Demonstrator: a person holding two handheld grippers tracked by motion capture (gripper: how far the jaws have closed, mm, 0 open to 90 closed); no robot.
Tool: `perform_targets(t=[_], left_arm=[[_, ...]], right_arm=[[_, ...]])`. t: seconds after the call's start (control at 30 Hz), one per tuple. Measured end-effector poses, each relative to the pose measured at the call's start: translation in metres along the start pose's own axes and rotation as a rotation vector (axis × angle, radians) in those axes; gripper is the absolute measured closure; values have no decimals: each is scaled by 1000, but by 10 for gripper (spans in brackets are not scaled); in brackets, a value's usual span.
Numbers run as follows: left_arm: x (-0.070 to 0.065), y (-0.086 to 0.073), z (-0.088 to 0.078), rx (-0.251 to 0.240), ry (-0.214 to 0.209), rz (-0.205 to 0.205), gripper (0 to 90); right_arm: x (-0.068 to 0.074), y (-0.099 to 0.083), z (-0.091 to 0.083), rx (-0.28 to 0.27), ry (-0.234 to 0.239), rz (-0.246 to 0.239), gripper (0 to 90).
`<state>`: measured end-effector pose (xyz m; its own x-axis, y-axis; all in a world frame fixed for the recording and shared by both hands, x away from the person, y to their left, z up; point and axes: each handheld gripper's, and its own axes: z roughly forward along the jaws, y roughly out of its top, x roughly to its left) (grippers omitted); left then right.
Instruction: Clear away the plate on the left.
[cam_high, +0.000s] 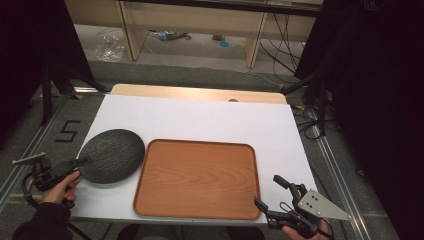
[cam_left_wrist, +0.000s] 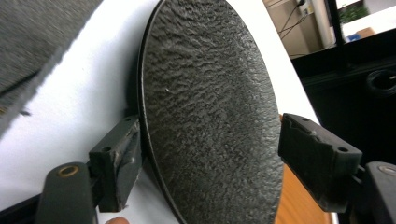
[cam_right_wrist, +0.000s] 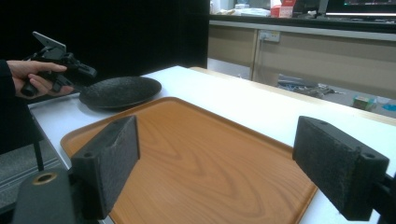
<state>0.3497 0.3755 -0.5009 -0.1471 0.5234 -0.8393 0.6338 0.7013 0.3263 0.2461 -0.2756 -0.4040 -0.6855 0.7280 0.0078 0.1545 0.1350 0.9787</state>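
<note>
On the white table (cam_high: 200, 117), the left gripper (cam_high: 86, 161) straddles the black plate (cam_high: 111, 155) (jaws apart, unclamped); right gripper (cam_high: 268, 192) gapes.

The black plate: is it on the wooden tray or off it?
Off. The black plate lies flat on the white table, left of the wooden tray, which is bare.

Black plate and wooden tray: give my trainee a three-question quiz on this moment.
1. True or false: the black plate lies on the wooden tray.
2. Which gripper has the plate's rim between its jaws? A) left gripper B) right gripper
3. How do the right gripper's jaws stand?

Key: 1. False; it lies on the white tabletop, left of the tray. 2. A. 3. Open, with nothing between them, at the tray's near right corner.
</note>
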Motion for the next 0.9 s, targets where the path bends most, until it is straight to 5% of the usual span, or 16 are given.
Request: perform_targets(t=[0.23, 0.3, 0.63, 0.9], left_arm=[[1, -2, 3, 7, -1, -9, 274], [5, -3, 3, 0, -24, -51, 292], [12, -8, 7, 17, -29, -114, 428], [21, -11, 4, 3, 25, -178, 786]], right_arm=[[0, 0, 0, -4, -3, -6, 159], [1, 0, 1, -13, -9, 1, 160], [1, 0, 0, -10, -3, -4, 160], [1, 0, 0, 0, 4, -5, 161]])
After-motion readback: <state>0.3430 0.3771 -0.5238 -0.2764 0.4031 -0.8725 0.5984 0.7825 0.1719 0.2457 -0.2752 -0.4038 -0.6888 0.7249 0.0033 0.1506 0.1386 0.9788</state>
